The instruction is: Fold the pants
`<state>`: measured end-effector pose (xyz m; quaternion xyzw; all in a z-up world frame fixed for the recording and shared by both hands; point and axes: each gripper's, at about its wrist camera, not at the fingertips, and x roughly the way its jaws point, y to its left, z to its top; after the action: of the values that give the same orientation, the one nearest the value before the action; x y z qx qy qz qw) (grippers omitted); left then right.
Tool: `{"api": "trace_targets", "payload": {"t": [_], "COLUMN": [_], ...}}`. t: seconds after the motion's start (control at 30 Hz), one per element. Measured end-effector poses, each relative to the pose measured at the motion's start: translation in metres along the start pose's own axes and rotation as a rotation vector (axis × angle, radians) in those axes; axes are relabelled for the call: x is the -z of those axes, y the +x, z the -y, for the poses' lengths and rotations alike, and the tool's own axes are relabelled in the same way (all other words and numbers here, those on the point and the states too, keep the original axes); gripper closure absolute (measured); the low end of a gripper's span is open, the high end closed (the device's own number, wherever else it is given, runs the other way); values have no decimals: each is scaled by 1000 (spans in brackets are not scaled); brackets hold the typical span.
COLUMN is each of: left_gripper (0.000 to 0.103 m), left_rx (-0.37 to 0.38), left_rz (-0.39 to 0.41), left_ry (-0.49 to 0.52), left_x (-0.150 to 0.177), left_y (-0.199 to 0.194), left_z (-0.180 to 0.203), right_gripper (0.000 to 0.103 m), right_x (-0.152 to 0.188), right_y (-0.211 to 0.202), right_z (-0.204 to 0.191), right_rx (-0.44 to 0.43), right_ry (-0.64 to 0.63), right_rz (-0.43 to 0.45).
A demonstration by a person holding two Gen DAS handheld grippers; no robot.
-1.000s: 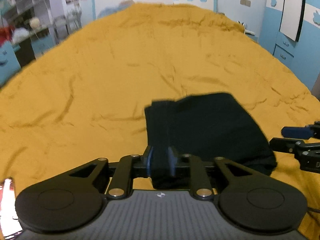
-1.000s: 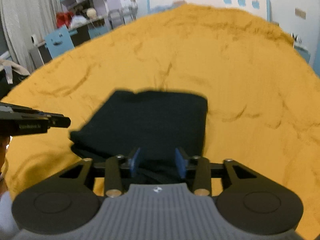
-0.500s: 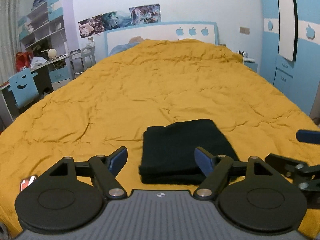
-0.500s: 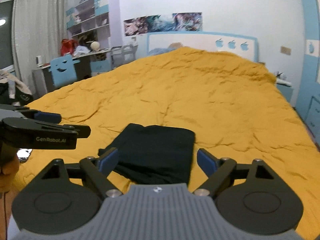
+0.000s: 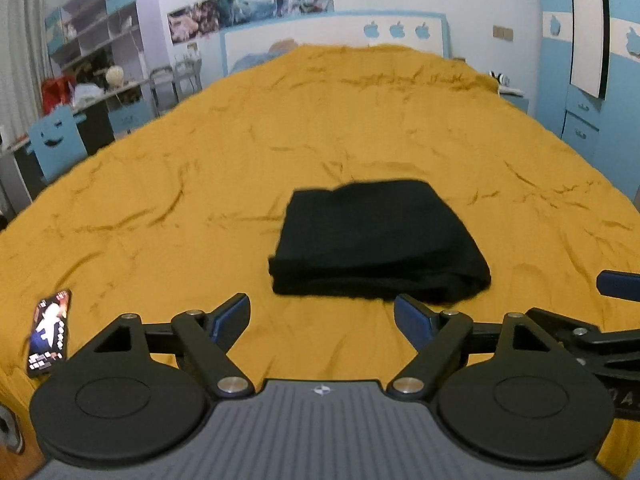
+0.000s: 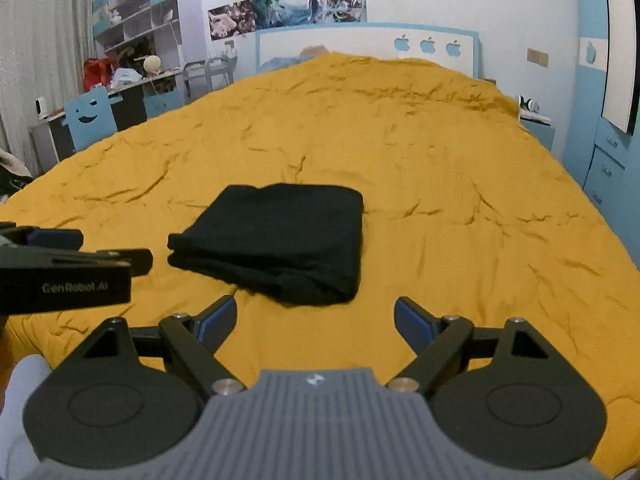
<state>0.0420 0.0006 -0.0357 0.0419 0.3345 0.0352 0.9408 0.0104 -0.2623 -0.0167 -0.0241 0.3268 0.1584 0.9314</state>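
One pair of black pants (image 5: 376, 240) lies on the big yellow bed cover (image 5: 200, 200). The pants are folded up into one neat, thick block. They sit near the front end of the bed, around the middle, and nothing is touching them.

There are two grippers. The left gripper (image 5: 322, 318) has its jaws opening wide, and only bare yellow cover shows between its two blue pads (image 5: 230, 316). The pants lie just past its tips and a little to the right. The right gripper (image 6: 316, 320) has its two fingers spread wide apart too, with nothing in between. From that side the pants (image 6: 280, 240) lie just ahead of it and a bit to the left. Each gripper pokes into the edge of the other one's picture.

One phone (image 5: 50, 334) lies flat on the cover at the near left corner, well apart from the pants. Its screen is lit.

At the far end is one white headboard (image 6: 360, 46) with three blue apples (image 6: 427, 45) in a row. One blue chair (image 6: 91, 118) with a smiley face stands by the desk on the left. A blue wardrobe (image 5: 592, 80) stands on the right. A row of posters (image 6: 288, 8) hangs on the wall.
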Motion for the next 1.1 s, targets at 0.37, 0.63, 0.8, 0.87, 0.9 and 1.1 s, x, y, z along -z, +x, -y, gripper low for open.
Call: {"api": "trace_targets", "payload": {"t": [0.37, 0.63, 0.8, 0.87, 0.9, 1.1], "left_gripper": [8, 8, 8, 8, 8, 8], "left_rx": [9, 22, 22, 24, 25, 23], "left_rz": [-12, -19, -16, -16, -16, -16], "left_ry": [-3, -10, -7, -10, -10, -9], "left_x": [5, 6, 4, 4, 4, 3], "left_y": [1, 2, 1, 1, 1, 0], "left_z": [2, 1, 0, 1, 1, 2], "right_gripper": [21, 21, 21, 21, 21, 21], "right_x": [3, 2, 1, 1, 2, 2], "right_y": [19, 21, 22, 22, 22, 22], "right_z": [2, 2, 4, 4, 4, 5], "right_rx": [-6, -13, -12, -13, -13, -13], "right_ry": [-4, 4, 11, 13, 14, 15], "right_rz": [-59, -69, -74, -72, -72, -70]}}
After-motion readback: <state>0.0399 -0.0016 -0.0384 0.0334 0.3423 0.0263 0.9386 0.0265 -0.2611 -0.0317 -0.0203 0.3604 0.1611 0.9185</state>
